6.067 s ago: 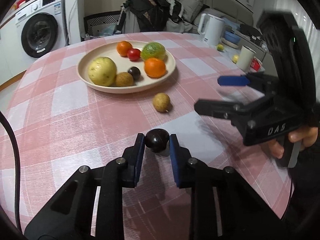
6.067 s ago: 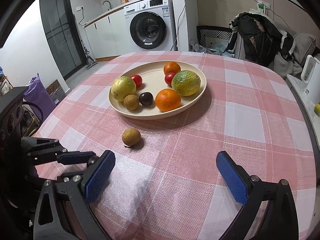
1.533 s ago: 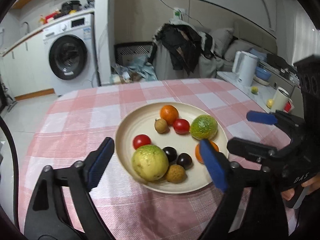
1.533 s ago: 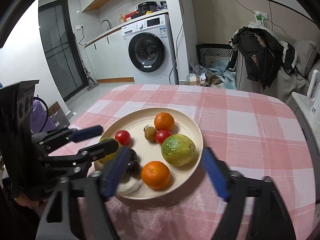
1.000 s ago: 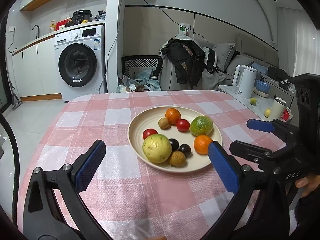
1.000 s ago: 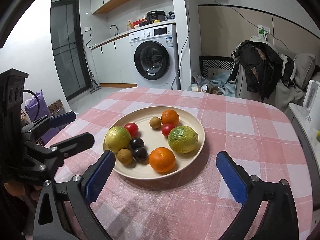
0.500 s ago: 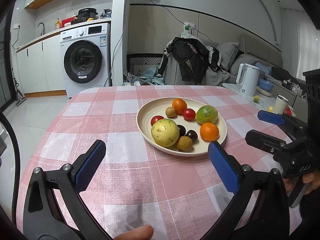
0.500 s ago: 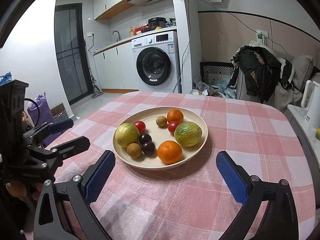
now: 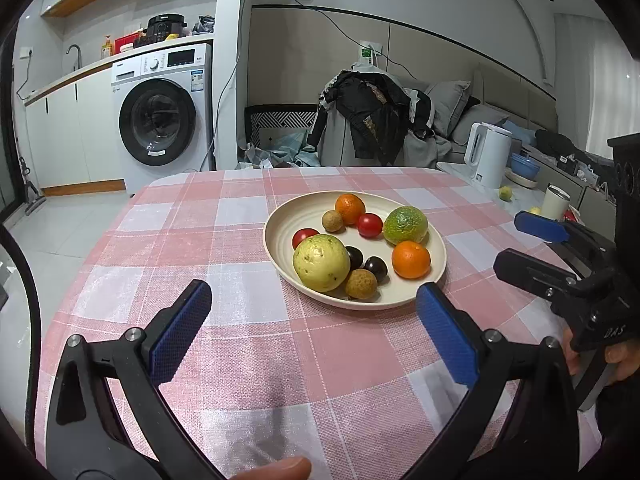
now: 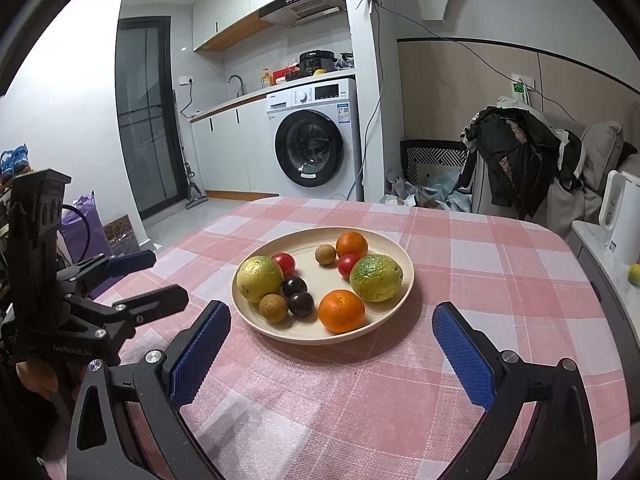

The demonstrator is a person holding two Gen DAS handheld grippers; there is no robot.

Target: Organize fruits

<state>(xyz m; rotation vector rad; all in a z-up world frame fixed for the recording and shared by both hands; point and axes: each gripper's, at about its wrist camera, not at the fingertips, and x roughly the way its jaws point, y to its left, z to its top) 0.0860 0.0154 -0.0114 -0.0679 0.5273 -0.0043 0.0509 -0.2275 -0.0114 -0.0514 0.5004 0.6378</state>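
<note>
A cream plate (image 9: 288,216) (image 10: 308,332) sits mid-table on the pink checked cloth. It holds a yellow-green guava (image 9: 321,263) (image 10: 259,278), a green citrus (image 9: 405,225) (image 10: 376,277), two oranges (image 9: 411,259) (image 10: 341,310), two red tomatoes (image 9: 369,225), two dark plums (image 9: 376,267) (image 10: 301,304) and two brown longans (image 9: 361,283) (image 10: 273,308). My left gripper (image 9: 314,332) is open and empty, held back from the plate's near edge. My right gripper (image 10: 330,356) is open and empty, also short of the plate; it also shows at the right of the left wrist view (image 9: 536,248).
A white kettle (image 9: 488,155), a blue bowl (image 9: 524,166), a cup (image 9: 556,202) and small yellow fruit (image 9: 506,192) stand on a side counter to the right. A washing machine (image 9: 162,114) and a clothes-draped chair (image 9: 372,120) stand beyond the table's far edge.
Both grippers have pulled back and up from the plate, open throughout. Earlier the left gripper held a dark plum; now it lies on the plate, as does the loose longan.
</note>
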